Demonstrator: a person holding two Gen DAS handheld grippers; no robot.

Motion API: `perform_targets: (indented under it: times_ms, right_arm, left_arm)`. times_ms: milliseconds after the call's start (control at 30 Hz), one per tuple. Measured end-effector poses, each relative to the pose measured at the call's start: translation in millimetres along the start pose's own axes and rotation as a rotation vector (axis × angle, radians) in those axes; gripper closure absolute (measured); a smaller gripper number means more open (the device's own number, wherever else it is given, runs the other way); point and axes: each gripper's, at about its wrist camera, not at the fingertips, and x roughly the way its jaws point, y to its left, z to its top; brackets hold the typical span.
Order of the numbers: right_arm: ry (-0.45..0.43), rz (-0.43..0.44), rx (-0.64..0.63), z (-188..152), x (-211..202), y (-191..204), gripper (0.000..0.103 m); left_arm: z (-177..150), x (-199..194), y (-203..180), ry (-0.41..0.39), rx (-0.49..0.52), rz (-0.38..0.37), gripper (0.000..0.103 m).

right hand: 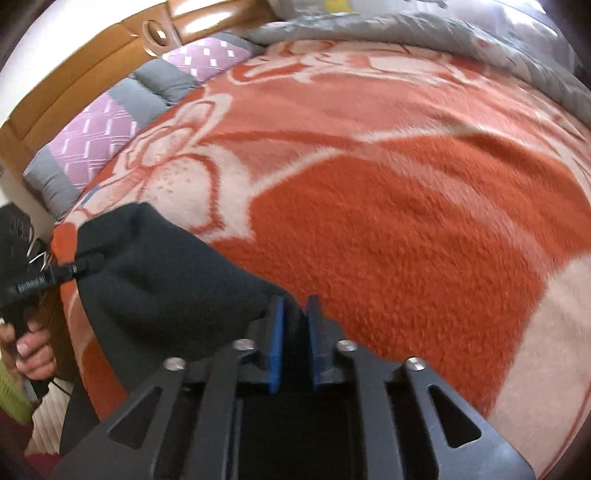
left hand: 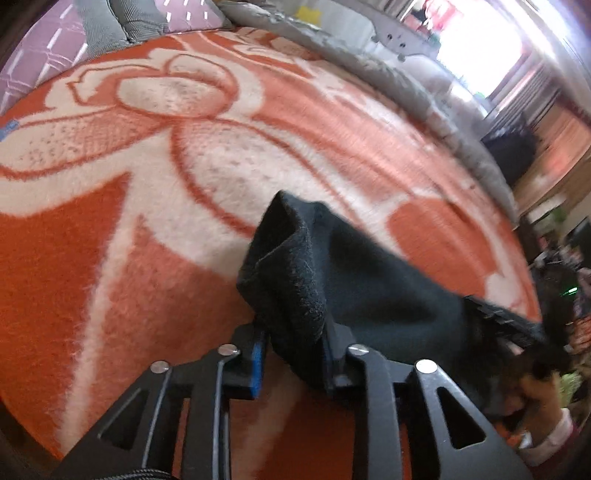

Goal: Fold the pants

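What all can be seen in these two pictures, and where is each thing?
pants: one, black, lifted above the bed, stretched between both grippers
blanket: one, orange with cream flowers, covering the bed
pillows: at least two, lilac and grey, along the headboard
quilt: one, grey, bunched along the blanket's far edge
headboard: one, tan, behind the pillows
left gripper: one, black with blue pads, gripping a bunched edge of the pants
right gripper: one, black with blue pads, gripping dark cloth
hand: one, holding the left gripper's handle
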Motion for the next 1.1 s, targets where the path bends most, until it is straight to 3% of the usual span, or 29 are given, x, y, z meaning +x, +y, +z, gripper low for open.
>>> perform_targets:
  times_ms: [67, 267, 433, 633, 933, 1100]
  right_arm:
    - [-0.039, -0.016, 0.034, -4, -20, -6, 0.058]
    - [-0.161, -0.003, 0.108, -31, -91, -25, 0.057]
    - [-0.206, -0.060, 0.190, -75, -141, -47, 0.056]
    - [-0.223, -0.129, 0.323, -136, -184, -76, 0.056]
    - [-0.231, -0.182, 0.558, -222, -224, -118, 0.055]
    - [-0.257, -0.175, 0.680, -255, -233, -137, 0.047]
  left_arm:
    - [-2, -10, 3, -0.020, -0.006, 0.010, 0.061]
    - [2, -54, -13, -0.113, 0.042, 0.009, 0.059]
    - [-3, -68, -72, -0.114, 0.219, -0.059, 0.051]
    - [-38, -52, -162, -0.026, 0.461, -0.161, 0.045]
    - [-80, -32, -266, 0.105, 0.653, -0.284, 0.040]
    - [-93, -22, -318, 0.157, 0.761, -0.332, 0.038]
